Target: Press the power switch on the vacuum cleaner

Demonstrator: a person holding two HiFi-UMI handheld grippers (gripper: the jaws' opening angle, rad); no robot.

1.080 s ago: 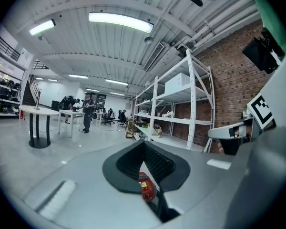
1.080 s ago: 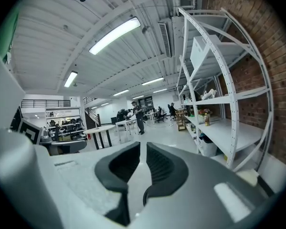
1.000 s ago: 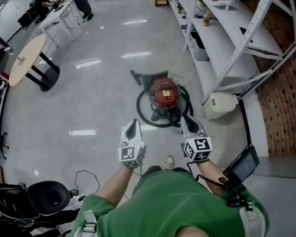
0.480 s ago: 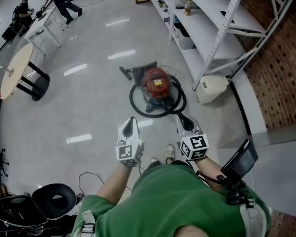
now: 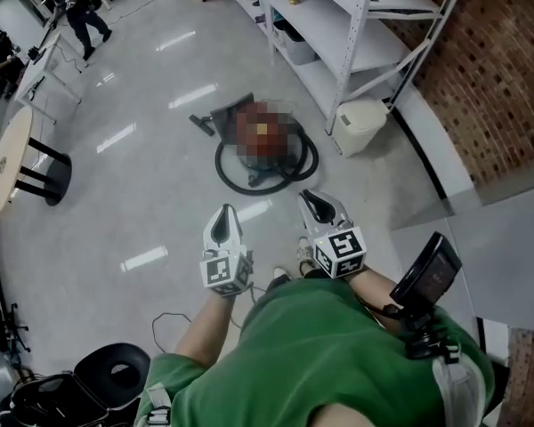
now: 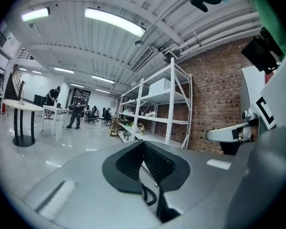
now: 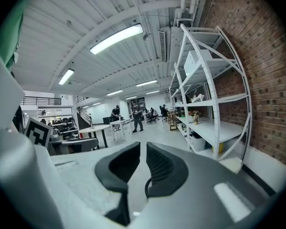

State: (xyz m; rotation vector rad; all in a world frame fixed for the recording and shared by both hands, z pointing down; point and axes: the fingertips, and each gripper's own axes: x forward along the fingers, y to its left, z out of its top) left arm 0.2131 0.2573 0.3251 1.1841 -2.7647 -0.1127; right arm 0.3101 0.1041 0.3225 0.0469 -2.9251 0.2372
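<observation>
The red vacuum cleaner (image 5: 263, 137) stands on the glossy grey floor with its black hose (image 5: 234, 174) coiled around it; a mosaic patch hides its top. In the head view my left gripper (image 5: 223, 221) and right gripper (image 5: 316, 205) are held out in front of my body, both well short of the vacuum and above the floor. The left gripper (image 6: 143, 145) has its jaws together and holds nothing. Only a thin slit shows between the jaws of the right gripper (image 7: 143, 148), which is also empty. Neither gripper view shows the vacuum; both look out across the hall.
A white shelving rack (image 5: 338, 56) runs along the brick wall (image 5: 507, 69) to the right, with a white bin (image 5: 359, 123) at its foot beside the vacuum. A round table (image 5: 9, 154) stands far left. A black stool (image 5: 114, 367) and a loose cable (image 5: 165, 323) lie near my left.
The head view has swung: the vacuum now sits higher and further left, a little farther from the grippers. Both grippers stay held out, shut and empty.
</observation>
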